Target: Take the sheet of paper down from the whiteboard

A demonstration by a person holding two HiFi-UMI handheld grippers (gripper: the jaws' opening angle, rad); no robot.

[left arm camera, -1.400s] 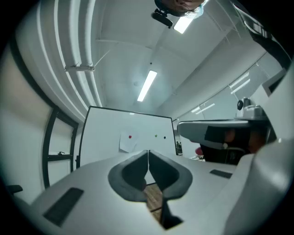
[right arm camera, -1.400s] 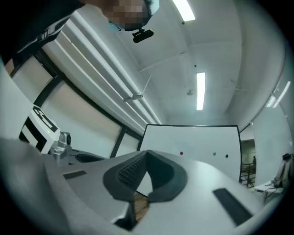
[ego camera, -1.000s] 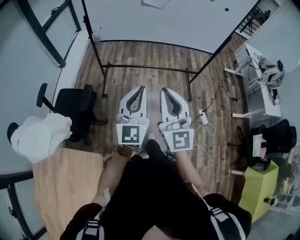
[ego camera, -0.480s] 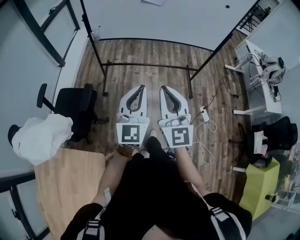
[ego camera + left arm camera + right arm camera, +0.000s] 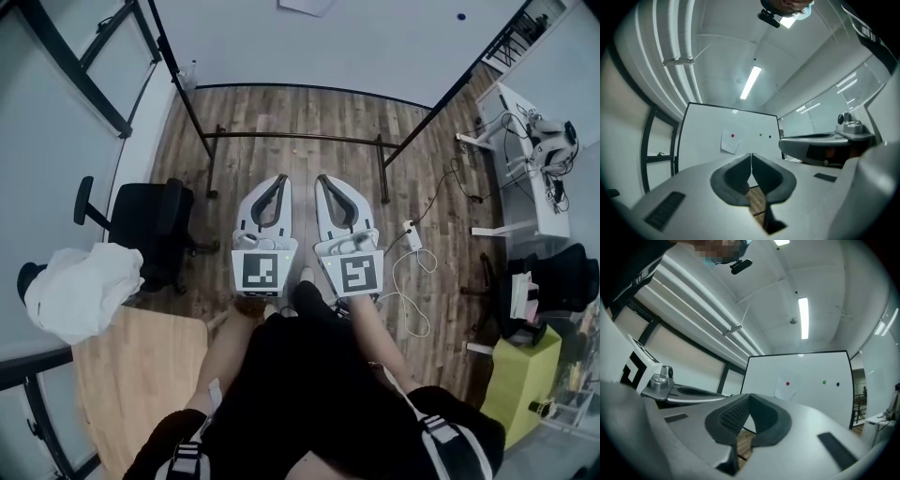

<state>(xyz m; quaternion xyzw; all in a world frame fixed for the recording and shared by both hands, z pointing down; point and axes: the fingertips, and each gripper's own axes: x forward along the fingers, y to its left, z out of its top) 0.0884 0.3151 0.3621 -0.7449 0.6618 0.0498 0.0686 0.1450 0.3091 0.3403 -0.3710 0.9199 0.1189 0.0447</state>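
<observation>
The sheet of paper (image 5: 730,142) hangs on the whiteboard (image 5: 708,140) under a red magnet (image 5: 732,136). Further right on the board are a green magnet (image 5: 761,135) and a blue one (image 5: 769,137). The right gripper view shows the same paper (image 5: 785,389) and whiteboard (image 5: 811,394). In the head view only the paper's lower edge (image 5: 309,5) shows at the top. My left gripper (image 5: 280,177) and right gripper (image 5: 322,177) are held side by side at waist height, well short of the board. Both are shut and empty, as their own views show for the left (image 5: 751,153) and the right (image 5: 749,395).
The whiteboard's black stand (image 5: 300,139) crosses the wooden floor ahead. A black office chair (image 5: 150,220) and a white cloth (image 5: 80,286) are at the left, with a wooden table (image 5: 136,375) below them. A cable and power strip (image 5: 410,234), a desk (image 5: 516,141) and a yellow-green cabinet (image 5: 520,375) are at the right.
The person and both grippers have edged a little closer to the whiteboard. The grippers stay side by side with their jaws shut.
</observation>
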